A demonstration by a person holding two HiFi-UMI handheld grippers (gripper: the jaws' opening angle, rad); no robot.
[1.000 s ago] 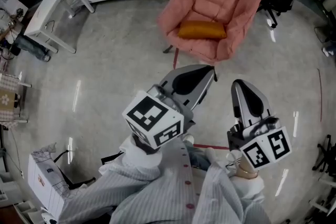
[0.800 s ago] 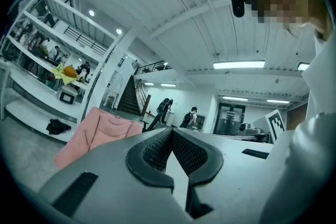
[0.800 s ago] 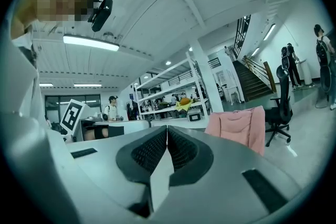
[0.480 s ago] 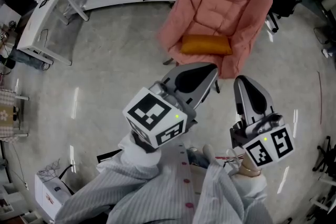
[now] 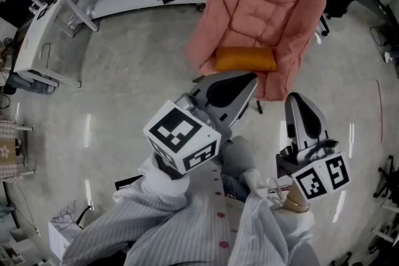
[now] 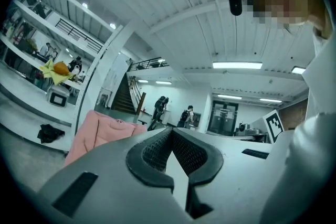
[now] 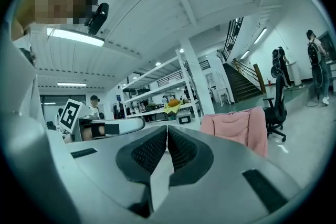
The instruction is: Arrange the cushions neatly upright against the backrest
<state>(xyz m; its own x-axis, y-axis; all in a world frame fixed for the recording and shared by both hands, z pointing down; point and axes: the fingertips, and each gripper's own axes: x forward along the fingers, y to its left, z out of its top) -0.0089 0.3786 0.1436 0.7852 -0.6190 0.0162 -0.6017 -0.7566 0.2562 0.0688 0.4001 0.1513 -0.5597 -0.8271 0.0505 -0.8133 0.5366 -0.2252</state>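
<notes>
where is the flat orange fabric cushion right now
In the head view, upper centre-right: the flat orange fabric cushion lies across the seat of the pink padded armchair, near its front edge, just beyond the left gripper.

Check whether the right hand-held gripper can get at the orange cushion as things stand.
Probably not yet: the right hand-held gripper is shut and held short of the orange cushion on the pink chair. Only floor lies between, so a step closer should do.
</notes>
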